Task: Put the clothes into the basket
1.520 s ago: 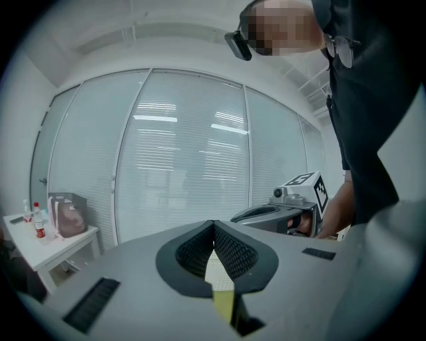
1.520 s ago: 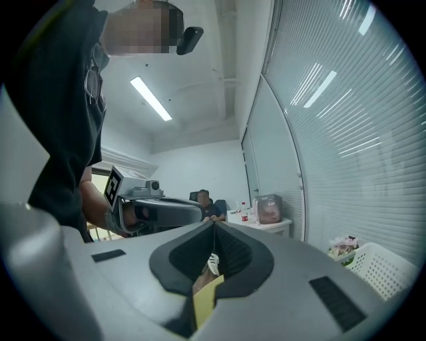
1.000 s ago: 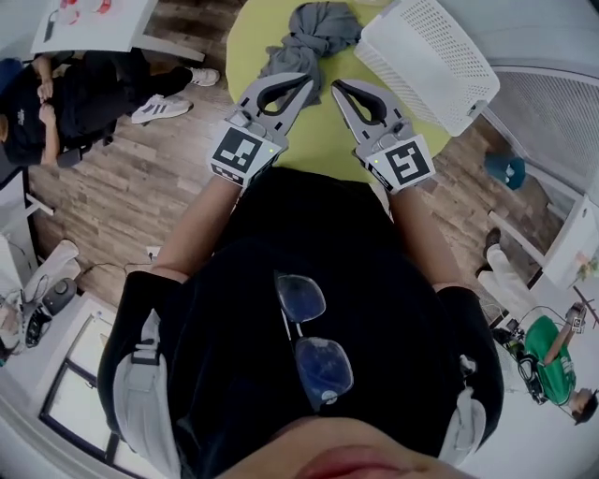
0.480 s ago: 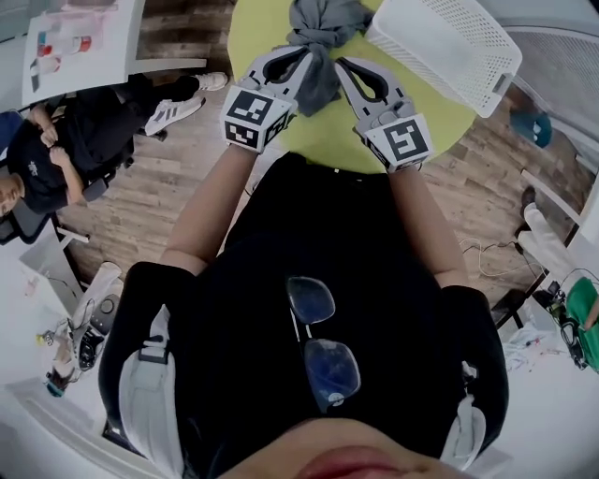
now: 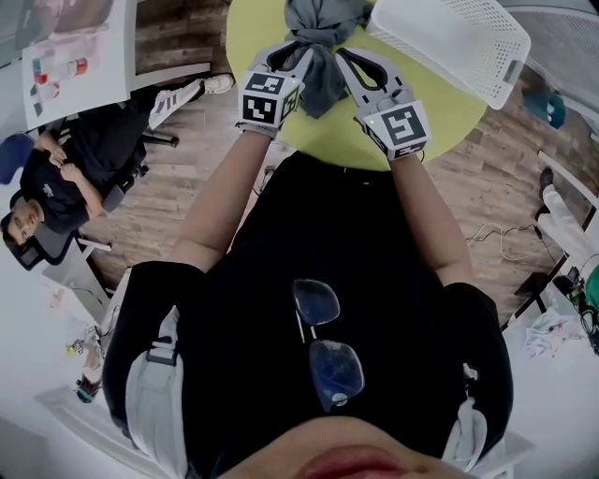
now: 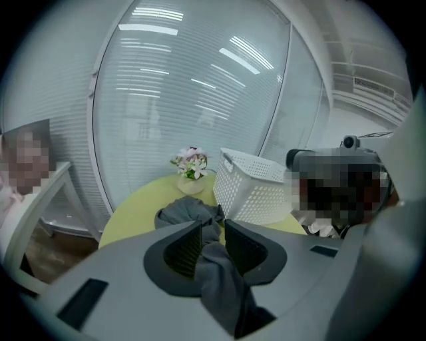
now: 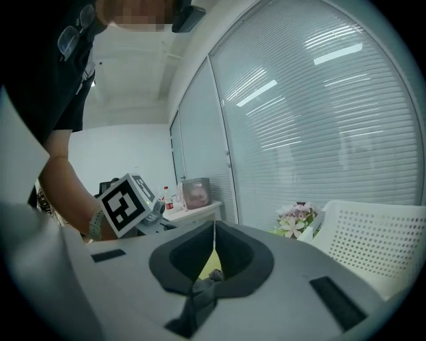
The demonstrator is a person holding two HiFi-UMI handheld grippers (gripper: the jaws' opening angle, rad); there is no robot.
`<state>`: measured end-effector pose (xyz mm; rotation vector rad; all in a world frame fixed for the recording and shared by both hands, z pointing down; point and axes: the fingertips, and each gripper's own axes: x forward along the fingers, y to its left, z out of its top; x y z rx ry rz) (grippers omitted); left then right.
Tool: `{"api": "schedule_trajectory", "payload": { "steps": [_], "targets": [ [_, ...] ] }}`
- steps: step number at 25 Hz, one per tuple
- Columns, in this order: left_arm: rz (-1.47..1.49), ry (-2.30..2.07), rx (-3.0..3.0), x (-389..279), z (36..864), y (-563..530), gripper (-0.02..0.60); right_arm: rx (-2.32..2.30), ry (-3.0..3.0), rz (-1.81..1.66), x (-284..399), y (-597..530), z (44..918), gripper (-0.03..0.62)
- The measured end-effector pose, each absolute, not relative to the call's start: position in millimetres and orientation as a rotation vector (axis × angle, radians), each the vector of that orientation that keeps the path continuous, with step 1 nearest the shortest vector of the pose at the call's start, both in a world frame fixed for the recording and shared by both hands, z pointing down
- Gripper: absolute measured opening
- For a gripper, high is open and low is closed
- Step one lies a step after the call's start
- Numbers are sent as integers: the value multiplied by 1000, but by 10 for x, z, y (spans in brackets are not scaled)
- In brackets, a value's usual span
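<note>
Grey crumpled cloth on a round yellow-green table sits between the left gripper's narrow, just-opening jaws, with the right gripper closed alongside.

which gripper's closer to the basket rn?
Right. The right gripper sits just left of the basket; the left gripper, jaws just opening with cloth between them, is farther left.

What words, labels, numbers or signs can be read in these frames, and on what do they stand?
None can be read.
Left marker cube, right marker cube: black-and-white square patterns, no words.
Red items on the white table: any labels too small and blurred.
</note>
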<state>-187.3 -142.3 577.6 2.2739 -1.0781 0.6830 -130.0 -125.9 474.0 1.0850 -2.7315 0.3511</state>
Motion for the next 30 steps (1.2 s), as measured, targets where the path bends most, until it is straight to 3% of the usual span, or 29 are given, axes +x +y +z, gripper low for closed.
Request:
{"api": "schedule_trajectory", "payload": {
  "steps": [7,12,16,30],
  "targets": [
    [782,-1061,2046,-1917,6450,-1545,306,1125,-2699,400,-1234,-1349,4910,26],
    [798,-1064,1964,-1845,6694,-1663,374,1156,-2672,445,-1163,-1394,5001,26],
    [858,-1108,1916,-1822,6891,-1787,468,1179,-2653,473,-1110,-1409,5065,26],
    [929,-1068,1770,-1657,7337,-1842,500,1198,-2608,534,-945,-1416,5279,26]
  ]
}}
